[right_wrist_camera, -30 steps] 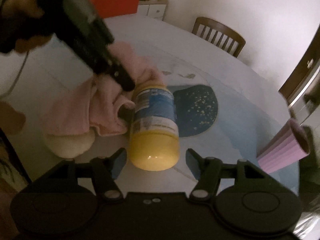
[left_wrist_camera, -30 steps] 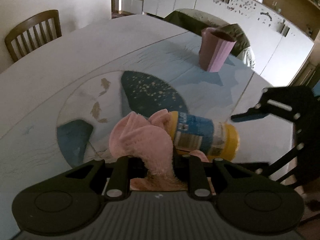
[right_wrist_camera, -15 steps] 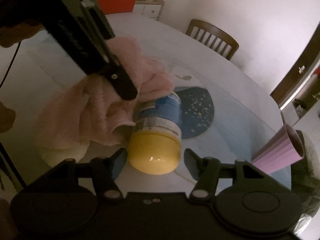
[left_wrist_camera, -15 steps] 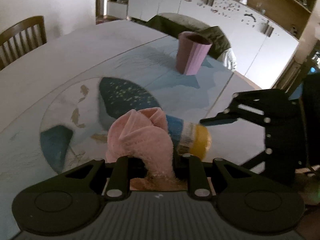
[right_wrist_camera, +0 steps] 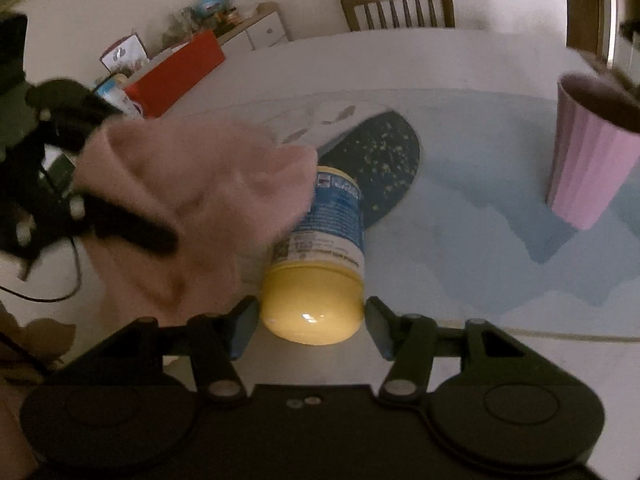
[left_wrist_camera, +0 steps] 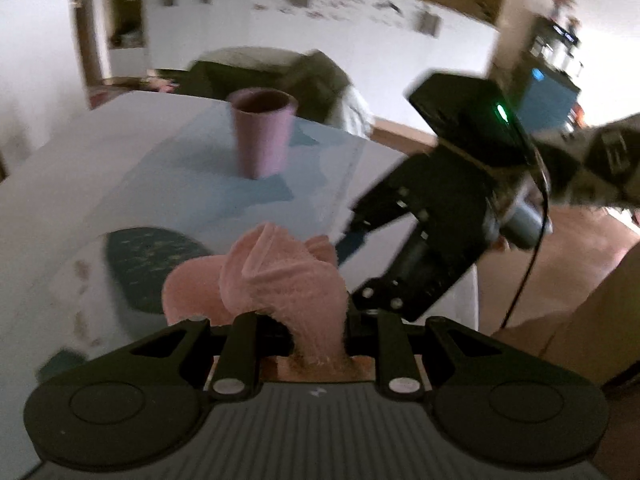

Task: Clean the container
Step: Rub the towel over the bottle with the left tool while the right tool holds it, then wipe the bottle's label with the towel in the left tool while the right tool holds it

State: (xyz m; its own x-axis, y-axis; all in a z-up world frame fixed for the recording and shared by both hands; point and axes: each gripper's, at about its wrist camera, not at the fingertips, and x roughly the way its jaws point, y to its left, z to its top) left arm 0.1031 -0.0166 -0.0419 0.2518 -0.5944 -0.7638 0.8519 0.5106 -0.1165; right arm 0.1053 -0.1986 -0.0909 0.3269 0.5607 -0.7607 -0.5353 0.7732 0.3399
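Observation:
The container [right_wrist_camera: 334, 216], a jar with a blue label and a yellow lid [right_wrist_camera: 314, 308], lies with its lid toward the right wrist camera. My right gripper [right_wrist_camera: 312, 320] is shut on the container, one blue pad against each side of the lid. A pink cloth [right_wrist_camera: 192, 208] is draped over the jar's left side and far end. My left gripper [left_wrist_camera: 316, 316] is shut on the pink cloth [left_wrist_camera: 288, 280], which hides the jar in the left wrist view. The right gripper's black body [left_wrist_camera: 440, 220] is close on the right there.
A ribbed purple cup [right_wrist_camera: 592, 152] [left_wrist_camera: 262, 132] stands upright on the blue placemat [right_wrist_camera: 480, 168], right of the jar. The white table [right_wrist_camera: 400, 60] runs back to a wooden chair [right_wrist_camera: 396, 4]. A red box [right_wrist_camera: 176, 72] sits beyond the table's left edge.
The right gripper's fingers have gone from standing wide of the lid to touching it on both sides. The cloth has slid further over the jar. Both views have swung, with the cup now nearer.

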